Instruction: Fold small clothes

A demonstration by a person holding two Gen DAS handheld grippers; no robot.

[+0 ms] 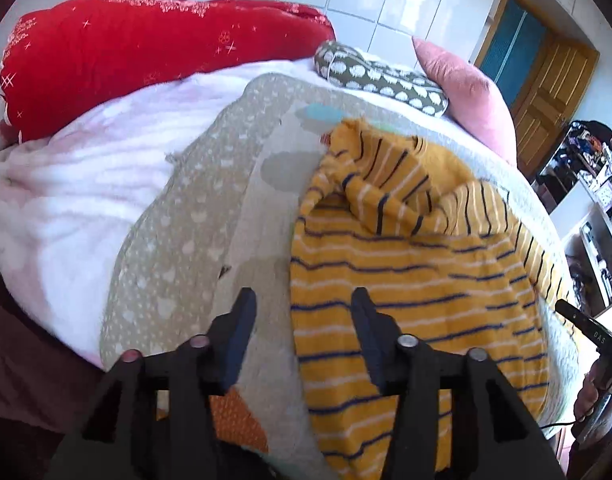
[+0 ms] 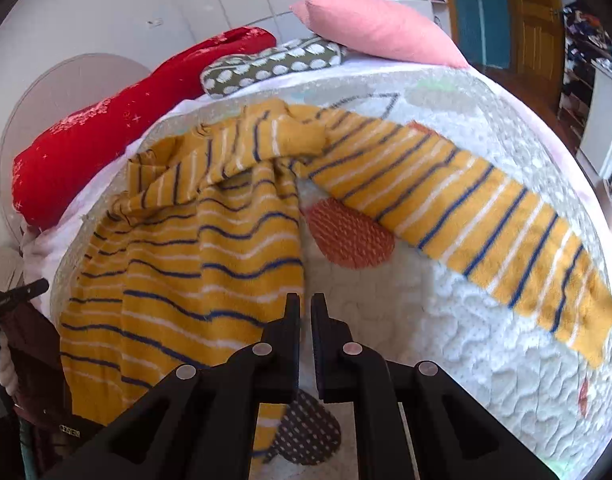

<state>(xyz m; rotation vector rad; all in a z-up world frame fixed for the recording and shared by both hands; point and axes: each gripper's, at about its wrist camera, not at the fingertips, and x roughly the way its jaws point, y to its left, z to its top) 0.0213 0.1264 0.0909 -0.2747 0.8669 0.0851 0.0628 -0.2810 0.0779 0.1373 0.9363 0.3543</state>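
A mustard-yellow sweater (image 1: 405, 280) with navy and white stripes lies on a quilted bedspread (image 2: 445, 340). Its body (image 2: 186, 260) is spread flat, and the top is bunched up near the collar. One sleeve (image 2: 465, 216) stretches out straight to the right. My left gripper (image 1: 304, 308) stands open over the sweater's left edge, one finger above the stripes and the other above the quilt, with nothing pressed between them. My right gripper (image 2: 307, 308) is shut just beside the body's right edge, and only quilt shows in the thin gap between its fingers.
At the back of the bed lie a red starred blanket (image 1: 146, 52), a spotted cushion (image 1: 385, 76) and a pink pillow (image 2: 377, 28). A fluffy white-pink blanket (image 1: 86, 184) lies left of the quilt. A wooden door (image 1: 545, 92) and cluttered shelves (image 1: 585, 184) stand at the right.
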